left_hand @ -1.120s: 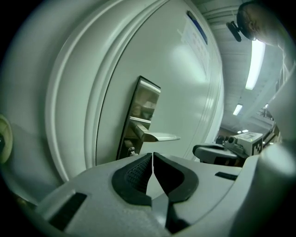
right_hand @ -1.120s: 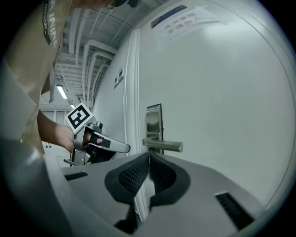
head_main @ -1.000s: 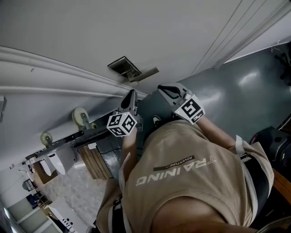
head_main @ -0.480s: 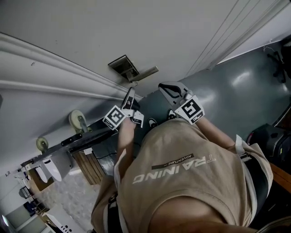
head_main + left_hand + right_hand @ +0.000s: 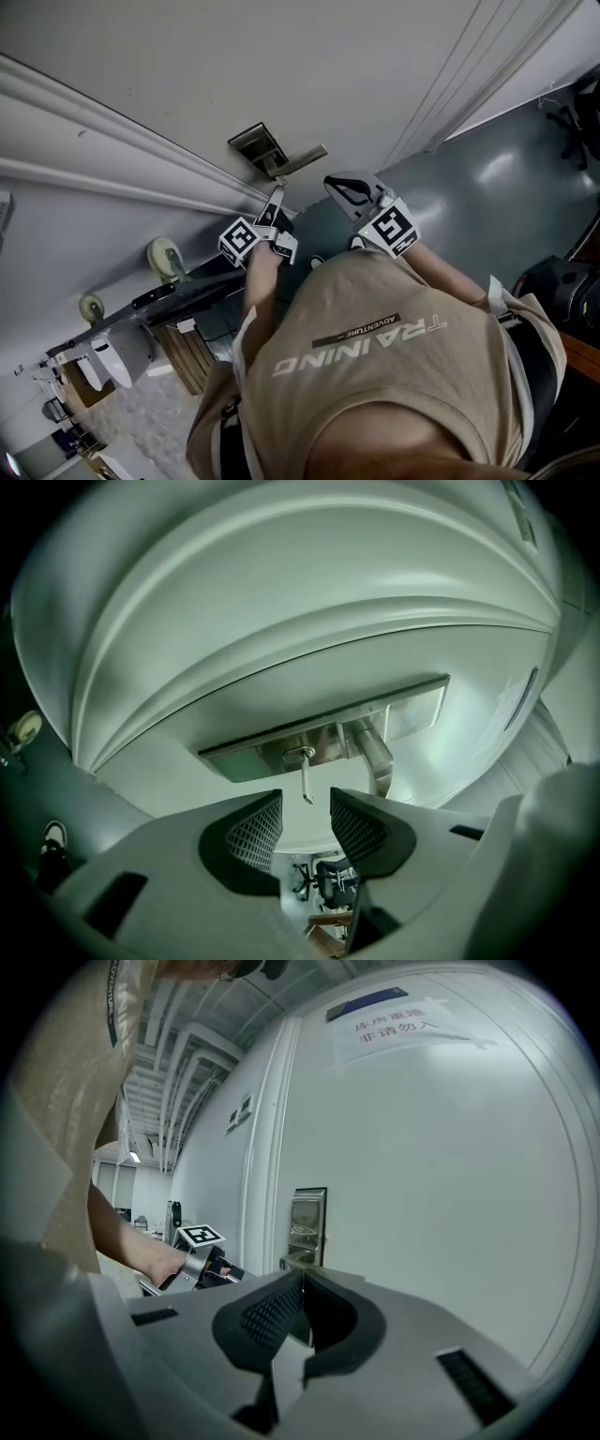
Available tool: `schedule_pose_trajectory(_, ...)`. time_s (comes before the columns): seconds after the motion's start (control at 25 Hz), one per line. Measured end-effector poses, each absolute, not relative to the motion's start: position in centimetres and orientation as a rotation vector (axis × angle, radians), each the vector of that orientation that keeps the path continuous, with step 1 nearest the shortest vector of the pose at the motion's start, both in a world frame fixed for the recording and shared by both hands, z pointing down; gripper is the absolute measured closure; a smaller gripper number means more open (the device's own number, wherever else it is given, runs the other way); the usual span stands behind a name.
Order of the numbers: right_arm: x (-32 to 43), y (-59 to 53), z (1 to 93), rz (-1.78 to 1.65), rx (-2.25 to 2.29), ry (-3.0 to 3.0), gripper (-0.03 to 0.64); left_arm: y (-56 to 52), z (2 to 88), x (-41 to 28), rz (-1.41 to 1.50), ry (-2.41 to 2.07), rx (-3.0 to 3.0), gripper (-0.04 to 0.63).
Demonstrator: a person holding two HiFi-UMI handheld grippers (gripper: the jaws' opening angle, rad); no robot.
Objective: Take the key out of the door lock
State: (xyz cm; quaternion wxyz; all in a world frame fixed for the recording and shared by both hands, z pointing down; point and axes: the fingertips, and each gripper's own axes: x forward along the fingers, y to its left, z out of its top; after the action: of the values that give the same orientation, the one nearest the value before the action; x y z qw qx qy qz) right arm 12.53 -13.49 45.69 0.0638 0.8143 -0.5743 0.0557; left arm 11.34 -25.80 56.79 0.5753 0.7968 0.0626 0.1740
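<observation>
At a pale door (image 5: 187,75) seen from steeply above, a person in a tan shirt holds both tools up toward the metal lock plate (image 5: 255,142) and its lever handle (image 5: 302,156). A second ago the left claw (image 5: 274,194) hung lower and further from the door; it has since risen until its tip sits just under the lock plate. In the left gripper view its jaws, closed until a moment ago, are opening. The key (image 5: 305,778) is still seated in the lock, its shaft sticking out of the plate toward the claw. The free end reaches only the mouth of the gap between the two dark ribbed pads (image 5: 251,834), and neither pad touches it. The key is lined up for a grasp but not yet held, so the removal itself has not begun. The likely next move is to push the claw a little further onto the key, close on it and draw it straight out. The right claw (image 5: 349,187) waits beside the handle, away from the key. In its own view the jaws are pressed together with nothing between them, pointing at the door, where a printed notice (image 5: 389,1024) hangs higher up.
</observation>
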Motion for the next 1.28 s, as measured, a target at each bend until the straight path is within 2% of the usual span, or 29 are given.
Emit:
schedule_pose_trajectory(0.32, 12.3, -12.9, 46.4, 0.223, 2.459, -1.71, 0.601, -26.0, 57.4, 13.9, 0.34, 0.201, 1.715, 0.465)
schedule_pose_trajectory(0.44, 12.5, -12.8, 46.4, 0.227, 2.458, -1.707, 0.601, -25.8, 57.4, 14.4, 0.347, 0.196, 1.721, 0.531)
schedule_pose_trajectory(0.68, 12.6, -12.4, 46.7, 0.251, 2.462, -1.684, 0.601, -25.2, 57.3, 15.4, 0.309, 0.226, 1.668, 0.56)
schedule_pose_trajectory(1.28, 12.4, -13.3, 47.0, 0.29, 2.472, -1.707, 0.601, -25.3, 57.0, 15.7, 0.23, 0.206, 1.61, 0.571)
